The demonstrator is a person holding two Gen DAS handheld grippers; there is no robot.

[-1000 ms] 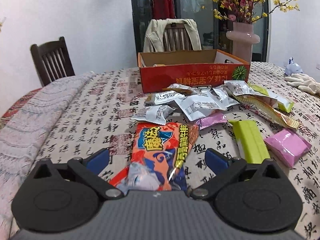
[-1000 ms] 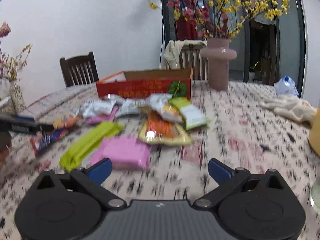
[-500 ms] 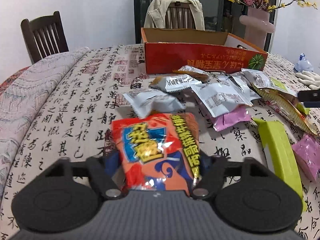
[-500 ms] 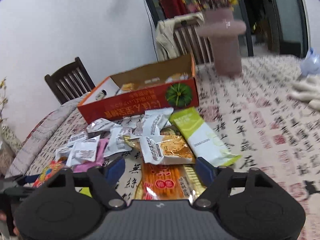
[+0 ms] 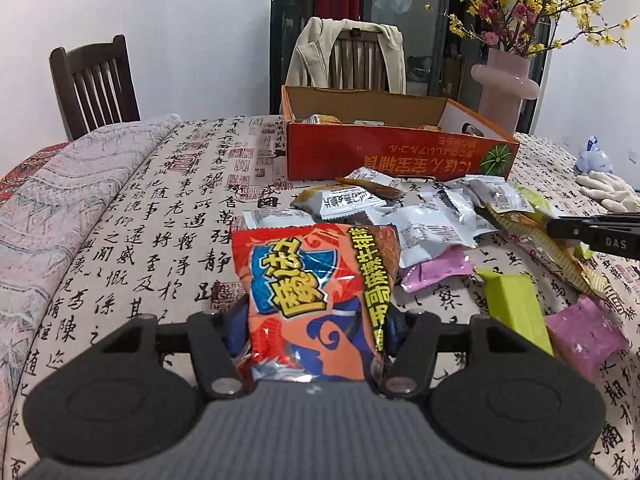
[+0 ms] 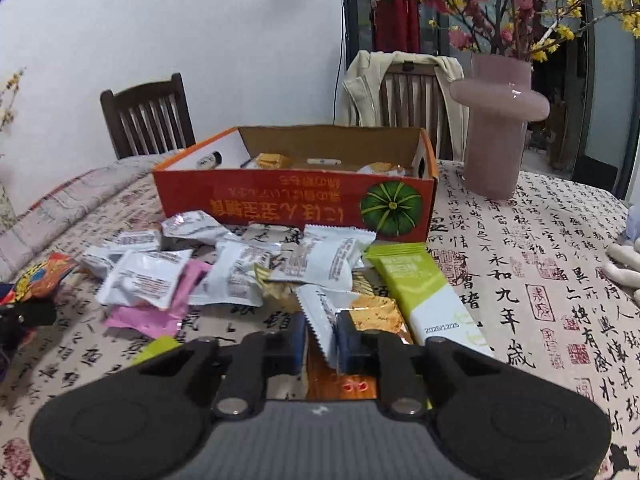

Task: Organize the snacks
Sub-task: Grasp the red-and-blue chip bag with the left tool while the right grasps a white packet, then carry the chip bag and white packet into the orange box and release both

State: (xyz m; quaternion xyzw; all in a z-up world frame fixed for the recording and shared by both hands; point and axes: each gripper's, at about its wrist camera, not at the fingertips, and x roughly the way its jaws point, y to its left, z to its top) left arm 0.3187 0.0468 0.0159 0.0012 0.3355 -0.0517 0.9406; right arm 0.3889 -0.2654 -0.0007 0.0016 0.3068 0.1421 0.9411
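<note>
An orange-red snack bag stands up between the jaws of my left gripper. The jaws are still closing and their blue pads press on its lower sides. In the right wrist view my right gripper is closing on the serrated end of a small white packet, with both pads against it. This packet lies on top of an orange-gold snack pack. The open red cardboard box stands behind the pile with some snacks inside. From the left wrist view, the right gripper's fingers reach in from the right edge.
Several white, pink and green packets lie loose in front of the box. A green bar and a pink packet lie near right. A pink vase stands right of the box, white gloves lie far right, and chairs stand behind the table.
My left jaws closed on the orange-red bag and tilted it up off the cloth. The right gripper swept forward over the pile and closed its jaws on the white packet.
</note>
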